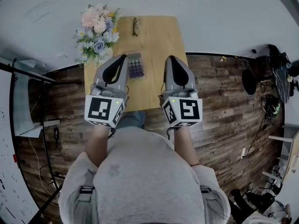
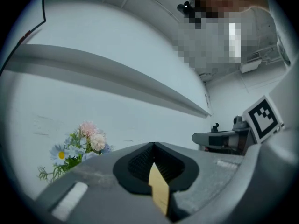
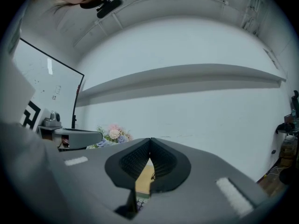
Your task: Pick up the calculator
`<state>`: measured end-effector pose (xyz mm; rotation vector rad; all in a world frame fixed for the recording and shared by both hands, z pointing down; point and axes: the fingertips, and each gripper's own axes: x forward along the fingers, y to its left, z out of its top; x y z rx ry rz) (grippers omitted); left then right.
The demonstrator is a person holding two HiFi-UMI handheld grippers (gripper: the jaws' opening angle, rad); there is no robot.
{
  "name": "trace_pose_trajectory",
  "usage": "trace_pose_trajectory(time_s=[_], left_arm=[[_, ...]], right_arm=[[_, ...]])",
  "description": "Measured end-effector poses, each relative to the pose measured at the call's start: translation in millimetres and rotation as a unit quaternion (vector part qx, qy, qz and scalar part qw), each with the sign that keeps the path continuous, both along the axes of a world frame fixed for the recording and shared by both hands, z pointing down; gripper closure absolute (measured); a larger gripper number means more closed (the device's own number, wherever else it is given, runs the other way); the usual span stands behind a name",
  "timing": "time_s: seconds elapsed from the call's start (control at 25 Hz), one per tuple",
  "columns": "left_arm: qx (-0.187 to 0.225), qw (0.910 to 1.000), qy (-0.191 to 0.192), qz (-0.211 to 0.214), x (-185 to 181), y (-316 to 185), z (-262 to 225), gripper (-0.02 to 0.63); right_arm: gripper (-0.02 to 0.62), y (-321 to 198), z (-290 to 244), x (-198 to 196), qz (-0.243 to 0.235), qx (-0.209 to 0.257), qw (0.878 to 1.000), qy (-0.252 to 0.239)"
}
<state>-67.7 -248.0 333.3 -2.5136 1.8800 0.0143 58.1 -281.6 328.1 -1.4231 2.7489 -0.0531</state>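
Calculator (image 1: 135, 65) keys small; labels unreadable.

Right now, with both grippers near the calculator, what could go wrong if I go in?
1. Both the left gripper and right gripper have their jaws together; going in like this would likely shove the calculator across the table rather than grip it.
2. The flowers stand just left of the calculator; a wide swing of the left gripper could knock them.
3. The glasses lie beyond it; a push forward could slide it into them.
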Motion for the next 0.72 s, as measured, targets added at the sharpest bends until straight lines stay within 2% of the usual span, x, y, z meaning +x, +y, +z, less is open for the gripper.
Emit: trace_pose_trajectory(time_s=[0.4, 0.72], left_arm=[[-0.106, 0.9941, 0.012, -0.021, -15, -36, 74, 0.601], [-0.199, 0.9775, 0.058, -0.039, -31, -50, 142, 0.601]], right_arm=[[0.594, -44, 63, -36, -0.046, -0.084, 0.995, 0.037], [0.594, -60, 127, -55, -0.074, -0.171, 0.98, 0.062]])
